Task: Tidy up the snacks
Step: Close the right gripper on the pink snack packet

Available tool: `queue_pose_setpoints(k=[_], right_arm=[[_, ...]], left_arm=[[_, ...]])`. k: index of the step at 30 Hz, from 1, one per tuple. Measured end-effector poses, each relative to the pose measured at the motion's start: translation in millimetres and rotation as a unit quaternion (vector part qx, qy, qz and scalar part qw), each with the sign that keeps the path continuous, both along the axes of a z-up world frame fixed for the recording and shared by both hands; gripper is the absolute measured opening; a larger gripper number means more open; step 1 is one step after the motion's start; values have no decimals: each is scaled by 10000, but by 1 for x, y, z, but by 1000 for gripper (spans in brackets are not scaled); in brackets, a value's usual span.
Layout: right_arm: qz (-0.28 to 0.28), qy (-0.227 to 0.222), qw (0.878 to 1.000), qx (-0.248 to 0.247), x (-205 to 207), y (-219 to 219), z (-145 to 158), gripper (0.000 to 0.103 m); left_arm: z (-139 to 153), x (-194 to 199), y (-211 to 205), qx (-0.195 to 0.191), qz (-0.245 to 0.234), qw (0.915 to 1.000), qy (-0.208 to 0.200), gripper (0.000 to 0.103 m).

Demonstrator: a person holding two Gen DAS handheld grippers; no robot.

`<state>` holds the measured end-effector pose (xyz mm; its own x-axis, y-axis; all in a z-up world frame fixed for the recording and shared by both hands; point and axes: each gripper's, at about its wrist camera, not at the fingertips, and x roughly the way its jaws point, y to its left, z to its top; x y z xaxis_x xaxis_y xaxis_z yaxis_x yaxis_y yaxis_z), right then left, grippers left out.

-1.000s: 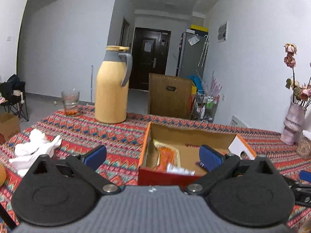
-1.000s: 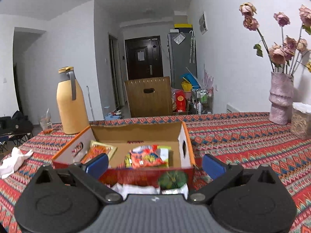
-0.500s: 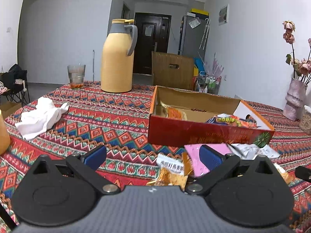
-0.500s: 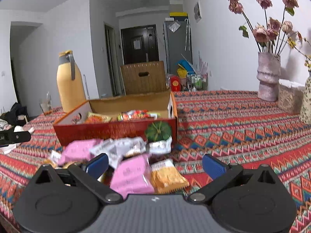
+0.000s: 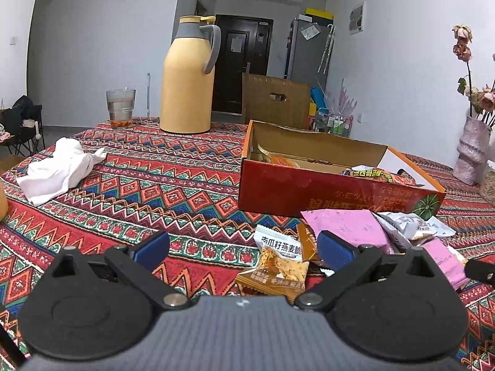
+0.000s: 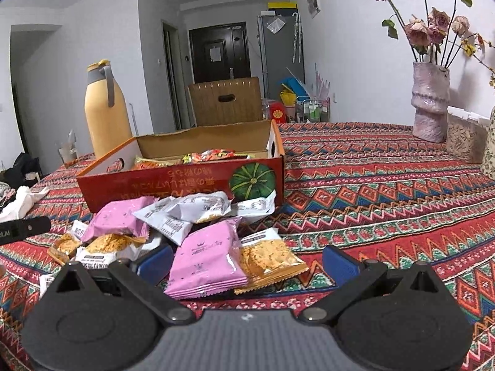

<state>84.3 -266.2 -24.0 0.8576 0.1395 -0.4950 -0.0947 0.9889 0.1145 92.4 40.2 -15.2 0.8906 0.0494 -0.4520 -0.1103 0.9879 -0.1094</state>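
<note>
A: So, where's the pink pack?
B: On the counter before the box, between the right claw's wide, empty jaws.
A: Handling?
B: Probably light, crinkly, slippery; pinch its flat middle. Left claw gapes empty too.

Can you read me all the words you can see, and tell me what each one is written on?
"南瓜籽燕麦脆": on the white-topped snack packet between the left gripper's fingers.
Orange print on the red box: upside down and blurred, not readable.
Yellow-labelled packet inside the box: characters too small.
Pink packet and grey packets: print too blurred.
</note>
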Motion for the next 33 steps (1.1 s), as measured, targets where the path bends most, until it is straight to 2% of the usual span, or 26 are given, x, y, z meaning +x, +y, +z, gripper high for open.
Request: queue_pose_setpoints(k=[11,17,22,26,30,33], right_arm=[[60,88,9998,-143,3,9,-3,103],[200,40,9987,-466,11,23,0,102],[383,93,9952,-894,27,39,1,83],[547,263,9922,-1088,41,50,-4,81],[694,460,9892,-1207,48,60,-11,65],[646,528,9876,-1331,51,64,-19,64]], left_arm=[[-1,2,0,-81,-43,9999,61,103],[-1,2,1,-103,-23,9999,73,103],[-1,1,2,-122,-28,9999,59,103],[-1,1,2,-140,-42,9999,54,103],[-1,0,2,-156,-51,9999,46,103],[-1,1,2,-164,-56,9998,49,103]])
